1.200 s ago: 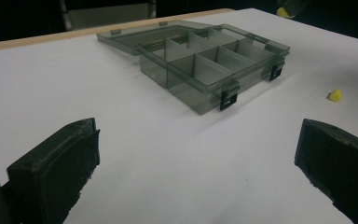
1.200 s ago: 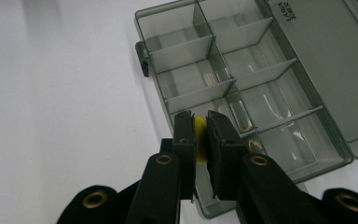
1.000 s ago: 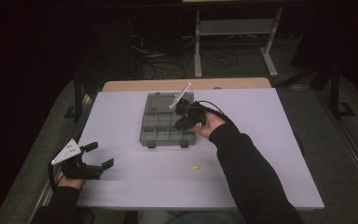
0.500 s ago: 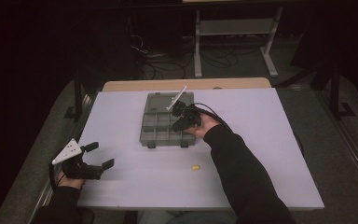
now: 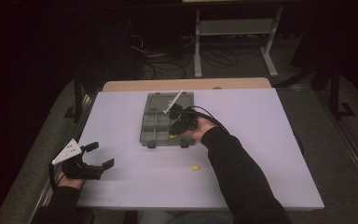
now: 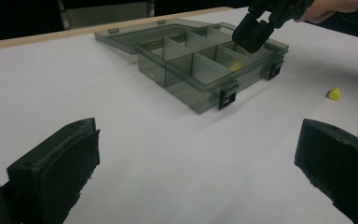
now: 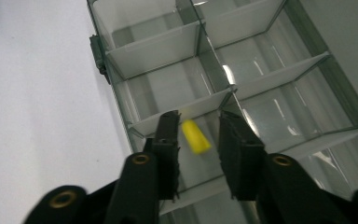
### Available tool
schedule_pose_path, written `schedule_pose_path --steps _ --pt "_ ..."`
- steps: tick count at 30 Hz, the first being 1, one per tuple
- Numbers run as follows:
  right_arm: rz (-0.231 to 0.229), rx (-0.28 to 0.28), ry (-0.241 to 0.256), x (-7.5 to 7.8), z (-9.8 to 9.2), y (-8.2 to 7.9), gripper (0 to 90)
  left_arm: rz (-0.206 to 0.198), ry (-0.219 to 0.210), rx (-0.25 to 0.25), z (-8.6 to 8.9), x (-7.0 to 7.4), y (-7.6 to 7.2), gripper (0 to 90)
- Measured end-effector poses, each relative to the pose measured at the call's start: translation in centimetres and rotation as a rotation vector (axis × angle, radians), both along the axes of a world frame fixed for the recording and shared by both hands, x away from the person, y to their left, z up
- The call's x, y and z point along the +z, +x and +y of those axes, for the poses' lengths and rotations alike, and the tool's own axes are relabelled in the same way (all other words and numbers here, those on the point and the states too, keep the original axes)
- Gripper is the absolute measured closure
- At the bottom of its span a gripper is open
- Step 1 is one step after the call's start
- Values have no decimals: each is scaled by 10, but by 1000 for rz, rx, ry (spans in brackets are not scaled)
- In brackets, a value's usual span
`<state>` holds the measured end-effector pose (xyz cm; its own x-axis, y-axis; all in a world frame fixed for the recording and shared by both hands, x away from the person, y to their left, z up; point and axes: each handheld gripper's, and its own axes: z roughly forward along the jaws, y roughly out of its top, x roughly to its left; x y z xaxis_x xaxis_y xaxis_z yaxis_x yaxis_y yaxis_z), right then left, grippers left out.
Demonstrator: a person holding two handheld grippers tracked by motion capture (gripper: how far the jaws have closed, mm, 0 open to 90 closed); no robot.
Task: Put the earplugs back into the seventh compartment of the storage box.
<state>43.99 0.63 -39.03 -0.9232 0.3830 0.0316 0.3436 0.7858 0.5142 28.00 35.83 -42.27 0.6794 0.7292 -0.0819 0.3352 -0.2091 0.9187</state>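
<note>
A clear grey compartment box (image 5: 143, 136) lies open at the table's middle, lid folded back. My right gripper (image 5: 175, 124) hovers over its near right compartments, jaws apart. Between them in the right gripper view lies a small yellow piece (image 7: 196, 136), touching neither jaw, over a compartment floor of the box (image 7: 158, 51). In the left gripper view this yellow piece (image 6: 235, 66) sits inside the box (image 6: 182, 84) under the right gripper (image 6: 252, 31). A second yellow piece (image 5: 195, 167) (image 6: 334, 94) lies on the table in front of the box. My left gripper (image 5: 101, 155) (image 6: 196, 154) rests open near the front left corner.
The white table (image 5: 261, 140) has a wooden strip along its far edge. Beyond it on the dark floor stand a metal rack (image 5: 233, 37) and loose cables. The right forearm in a dark sleeve (image 5: 242, 182) crosses the table's front right.
My right gripper has shifted a little left and nearer over the box. The left gripper has stayed where it was.
</note>
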Motion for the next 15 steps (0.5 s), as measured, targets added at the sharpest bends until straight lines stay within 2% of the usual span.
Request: schedule_pose_path --steps 1,2,4,5,6,9,10,15 --pt "-11 -8 8 3 -2 -1 597 0 0 0 0 0 0 0" --pt "-11 -8 8 3 -2 -1 597 0 0 0 0 0 0 0" --pt "-21 -19 33 9 -7 -4 500 0 0 -1 0 0 0 0" --pt "-21 -19 33 9 -7 -4 500 -1 0 -2 0 0 0 0" --pt "-30 -29 39 13 -10 -6 423 -1 2 -4 0 0 0 0" --pt "-30 -48 52 16 -14 -8 378 -2 4 -4 -1 0 0 0" --pt "-34 -61 55 20 -18 -12 333 -1 4 -3 -1 0 0 0" --pt "-38 -87 69 29 -28 -16 234 -2 5 -2 -1 0 0 0"
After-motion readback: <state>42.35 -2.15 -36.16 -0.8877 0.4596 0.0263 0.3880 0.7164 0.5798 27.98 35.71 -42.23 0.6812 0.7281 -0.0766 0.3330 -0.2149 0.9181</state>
